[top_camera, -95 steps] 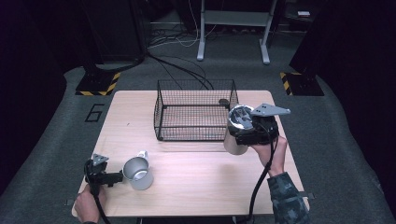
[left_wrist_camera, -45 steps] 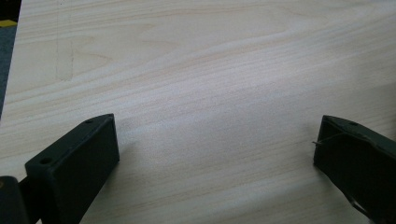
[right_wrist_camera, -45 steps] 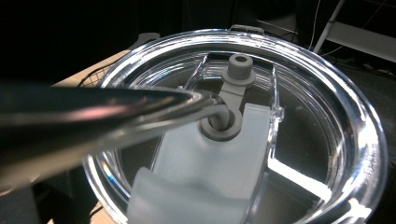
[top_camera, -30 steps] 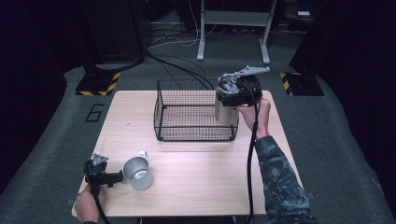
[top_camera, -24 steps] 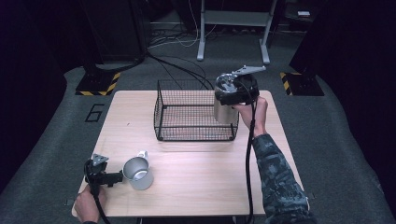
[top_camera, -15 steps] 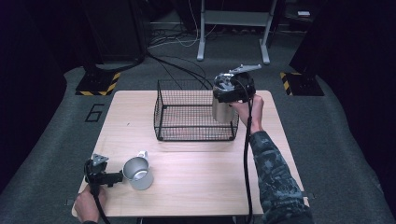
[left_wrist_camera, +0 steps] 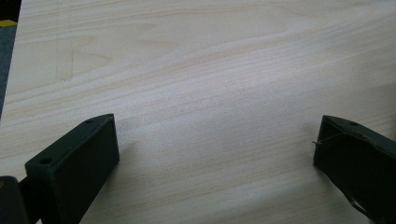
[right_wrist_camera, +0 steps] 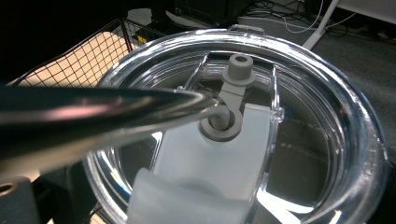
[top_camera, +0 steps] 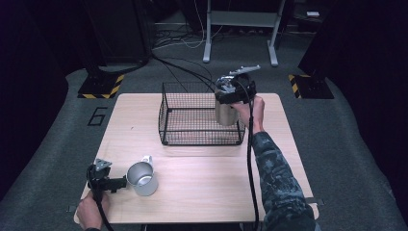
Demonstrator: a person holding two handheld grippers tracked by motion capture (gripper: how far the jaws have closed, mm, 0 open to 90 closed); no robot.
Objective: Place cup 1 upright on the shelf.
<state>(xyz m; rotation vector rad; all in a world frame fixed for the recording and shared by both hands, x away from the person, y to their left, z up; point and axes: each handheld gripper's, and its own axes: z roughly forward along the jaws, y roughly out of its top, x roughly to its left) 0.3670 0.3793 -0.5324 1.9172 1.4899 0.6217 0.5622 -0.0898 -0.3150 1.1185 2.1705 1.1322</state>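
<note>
Your right gripper (top_camera: 230,96) clamps the steel tumbler with clear plastic lid (top_camera: 225,113) over the black wire basket (top_camera: 192,137) at its 3 o'clock rim. Risk: base snags the wire and tips. Left gripper (top_camera: 118,183) wide, by the metal mug (top_camera: 142,178).

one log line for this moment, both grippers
right gripper: holds steel tumbler at wire basket right end | left gripper: open, beside mug
</note>
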